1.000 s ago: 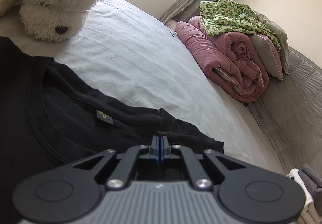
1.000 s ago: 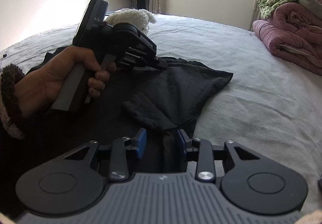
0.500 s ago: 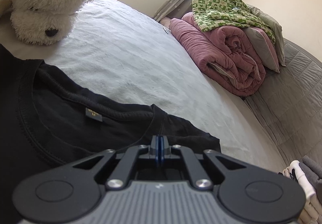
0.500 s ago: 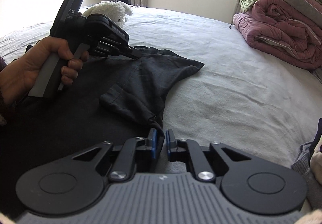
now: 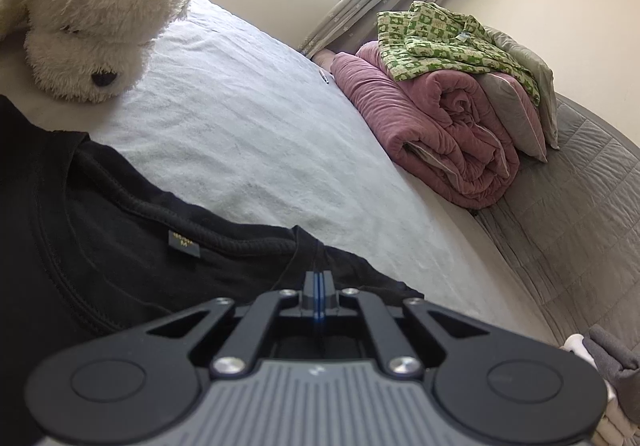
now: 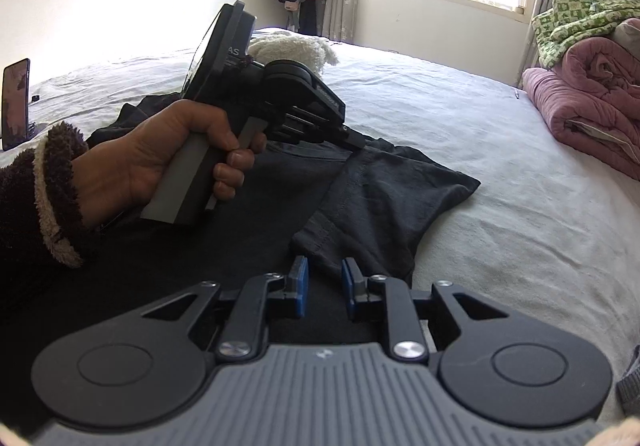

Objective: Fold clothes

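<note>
1. Since half a second ago, the right tongs [image 6: 323,288] have spread apart again after nearly closing over the sleeve edge, and they now stand released with dark cloth showing between the blue pads; the left tongs [image 5: 318,296] are clenched as before.
2. At this moment the left tongs pinch the black T-shirt [image 5: 120,246] at its shoulder seam, just beside the collar; in the right wrist view their tip [image 6: 354,139] meets the cloth there.
3. On the bed [image 5: 248,125] the T-shirt lies spread, with one short sleeve [image 6: 384,201] fanned out toward the bare sheet.
4. My guess is the cloth handles light, limp and not slippery: it will sag and crease wherever it is unsupported, so seams and hems, such as the shoulder seam and the sleeve hem, give the firmest hold.
5. Only the left wrist view shows the neck label [image 5: 183,244], the ribbed collar and the face of the plush dog [image 5: 92,17].
6. Only the right wrist view shows the hand [image 6: 160,161] on the left tool, the sleeve's full outline, and a phone [image 6: 15,103] propped at the far edge.
7. Both views catch the rolled pink quilt [image 5: 444,125].
</note>
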{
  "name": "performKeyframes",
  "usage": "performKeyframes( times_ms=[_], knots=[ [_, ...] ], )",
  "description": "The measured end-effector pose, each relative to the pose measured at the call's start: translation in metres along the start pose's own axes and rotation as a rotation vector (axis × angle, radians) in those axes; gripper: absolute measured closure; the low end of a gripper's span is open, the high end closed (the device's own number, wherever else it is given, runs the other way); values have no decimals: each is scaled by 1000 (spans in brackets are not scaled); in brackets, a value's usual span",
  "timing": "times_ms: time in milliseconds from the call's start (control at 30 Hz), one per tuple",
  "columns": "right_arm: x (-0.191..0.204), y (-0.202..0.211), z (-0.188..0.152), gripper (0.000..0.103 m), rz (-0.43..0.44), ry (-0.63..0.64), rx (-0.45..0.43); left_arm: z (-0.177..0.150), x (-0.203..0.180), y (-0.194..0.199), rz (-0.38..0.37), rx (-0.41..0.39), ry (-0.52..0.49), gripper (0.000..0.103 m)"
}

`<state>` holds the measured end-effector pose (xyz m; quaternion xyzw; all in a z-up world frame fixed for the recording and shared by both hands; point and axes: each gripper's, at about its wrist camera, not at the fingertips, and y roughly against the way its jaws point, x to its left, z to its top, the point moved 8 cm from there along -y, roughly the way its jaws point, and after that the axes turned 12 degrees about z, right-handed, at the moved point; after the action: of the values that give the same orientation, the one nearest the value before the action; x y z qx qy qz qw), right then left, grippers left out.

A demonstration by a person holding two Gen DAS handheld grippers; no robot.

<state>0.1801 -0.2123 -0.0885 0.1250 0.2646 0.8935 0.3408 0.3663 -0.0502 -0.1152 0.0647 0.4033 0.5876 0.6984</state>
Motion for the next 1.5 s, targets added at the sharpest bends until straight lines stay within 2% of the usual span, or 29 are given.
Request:
performKeyframes(
  times_ms=[67,233,300,433,500,600,633,667,700,800,833,867,933,967,1000,1067,1133,1233,1367,1500],
  knots=[
    [0,-7,1,68,0,4,2,0,1,0,-1,2,2,103],
    [-4,-17,2,68,-17,2,3,-2,1,-2,-3,13,3,103],
    [-14,-12,4,68,-46,-43,-18,-2,2,-3,-2,17,3,103],
    [-52,-6,11,68,-114,-216,-66,-3,1,-4,1,21,-3,103],
    [-71,-13,16,68,-114,-305,-73,-4,0,-5,1,24,-7,103],
    [-101,-26,15,68,-78,-536,-108,-5,0,-6,0,25,-12,103],
    [-110,-29,10,70,-53,-630,-125,-5,0,-7,-3,27,-11,103],
    [-116,-30,5,95,-51,-680,-134,-5,0,-7,-7,29,-9,103],
    [-119,-31,0,103,-60,-694,-131,-6,0,-8,-11,33,-4,103],
    [-115,-27,-5,103,-71,-660,-137,-7,0,-12,-2,43,7,101],
    [-112,-27,-2,101,-77,-632,-129,-7,-1,-11,-3,43,7,101],
    [-109,-27,2,89,-73,-607,-123,-7,-1,-11,-4,42,7,100],
    [-114,-30,12,78,-73,-608,-130,-5,1,-10,-7,38,23,98],
    [-116,-32,18,61,-73,-609,-134,-4,3,-9,-9,36,31,98],
    [-121,-33,23,54,-89,-609,-144,-3,4,-8,-10,34,40,98],
    [-138,-43,36,54,-114,-594,-155,-2,6,-8,-18,35,56,98],
    [-155,-54,43,54,-169,-586,-161,-3,4,-11,-63,56,74,99],
    [-179,-73,41,54,-217,-584,-144,-6,1,-15,-81,74,81,99],
    [-185,-75,38,55,-208,-582,-191,-9,-3,-15,-93,78,59,99],
    [-191,-69,31,54,-117,-644,-285,-12,-9,-16,-109,85,34,99]
  ],
)
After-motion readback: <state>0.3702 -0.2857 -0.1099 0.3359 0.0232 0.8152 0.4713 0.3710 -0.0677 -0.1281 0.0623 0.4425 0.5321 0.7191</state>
